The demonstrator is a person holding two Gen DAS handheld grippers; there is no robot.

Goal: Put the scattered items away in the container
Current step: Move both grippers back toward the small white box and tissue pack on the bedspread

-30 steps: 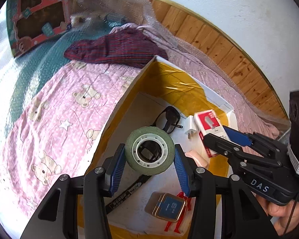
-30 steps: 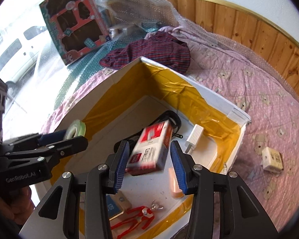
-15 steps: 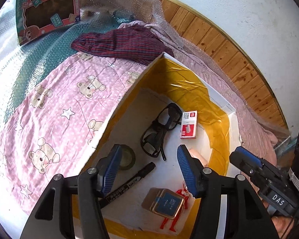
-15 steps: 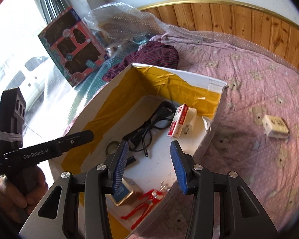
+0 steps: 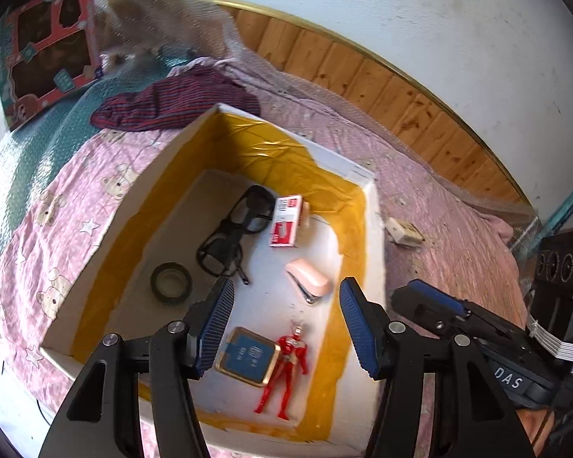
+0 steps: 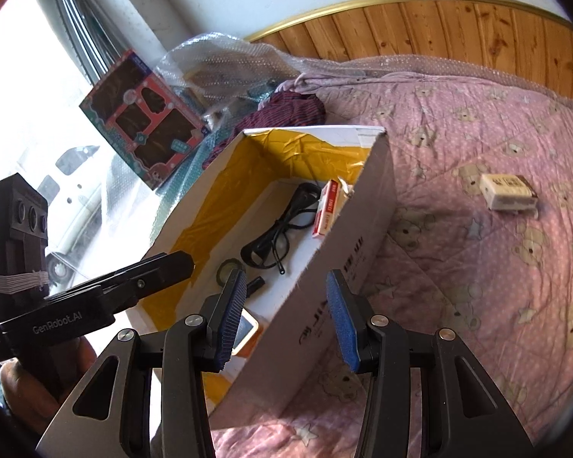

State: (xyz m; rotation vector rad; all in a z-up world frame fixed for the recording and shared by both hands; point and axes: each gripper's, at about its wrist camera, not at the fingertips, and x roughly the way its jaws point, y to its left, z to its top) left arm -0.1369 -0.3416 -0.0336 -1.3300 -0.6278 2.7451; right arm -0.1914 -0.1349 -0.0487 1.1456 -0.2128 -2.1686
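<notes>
Left gripper and right gripper both spread, empty. Yellow-taped white cardboard box holds glossy black glasses, tape roll, red staple box.

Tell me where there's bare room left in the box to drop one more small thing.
The box floor is bare at the far corner beyond the glasses, and between the red-and-white carton and the right wall. It is crowded near the tin and red figure.
</notes>
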